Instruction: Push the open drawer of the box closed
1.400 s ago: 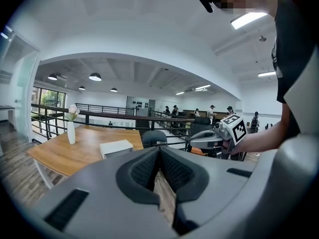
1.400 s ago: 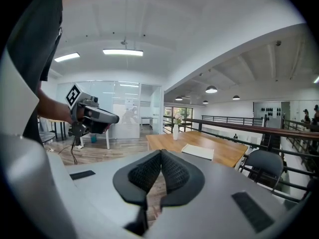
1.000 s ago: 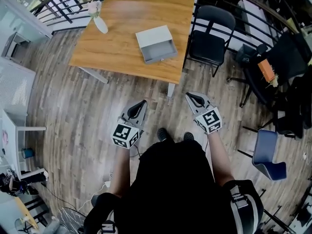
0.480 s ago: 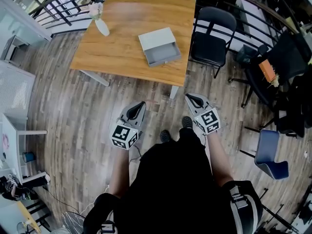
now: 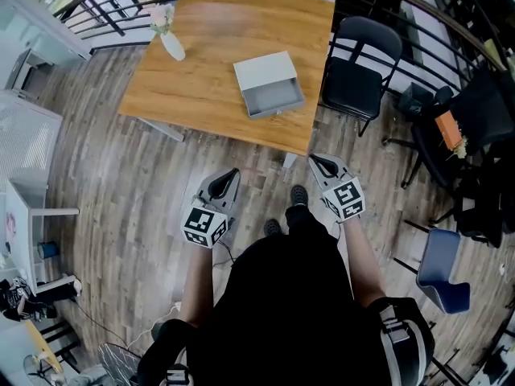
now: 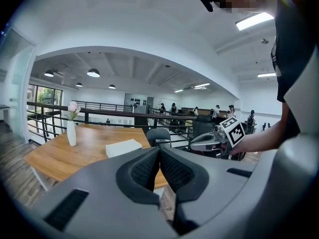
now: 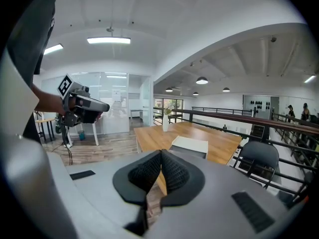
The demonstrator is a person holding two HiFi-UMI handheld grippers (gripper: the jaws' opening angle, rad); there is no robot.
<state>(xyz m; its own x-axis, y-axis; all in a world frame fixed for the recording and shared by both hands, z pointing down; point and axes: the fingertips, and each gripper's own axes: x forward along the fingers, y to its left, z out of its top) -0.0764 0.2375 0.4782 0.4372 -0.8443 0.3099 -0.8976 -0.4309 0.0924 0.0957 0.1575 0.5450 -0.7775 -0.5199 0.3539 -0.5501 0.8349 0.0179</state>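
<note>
We see the box [image 5: 264, 66] on the wooden table [image 5: 201, 71], close to the table's near edge and to its right corner; its drawer [image 5: 275, 100] is pulled out toward the person, at 6 o'clock from the box body, so the grey inside of it shows; at about 10 o'clock from the box, well apart, a white vase [image 5: 172, 47] with a pale flower stands near the left edge of the table; at 3 o'clock, just beside the table, there is a black chair [image 5: 360, 69]; both grippers are held low over the wooden floor [image 5: 121, 183], at 6 o'clock from the box and well apart from it, and neither touches the table; the left gripper [image 5: 232, 173] has its two jaws pressed together with nothing between them, and it points toward the table; the right gripper [image 5: 315, 161] is the same, jaws closed against each other and holding nothing; between the two grippers we see the person's shoes [image 5: 298, 195] on the floor; at 4 o'clock from the person stands a blue chair [image 5: 441, 270].
</note>
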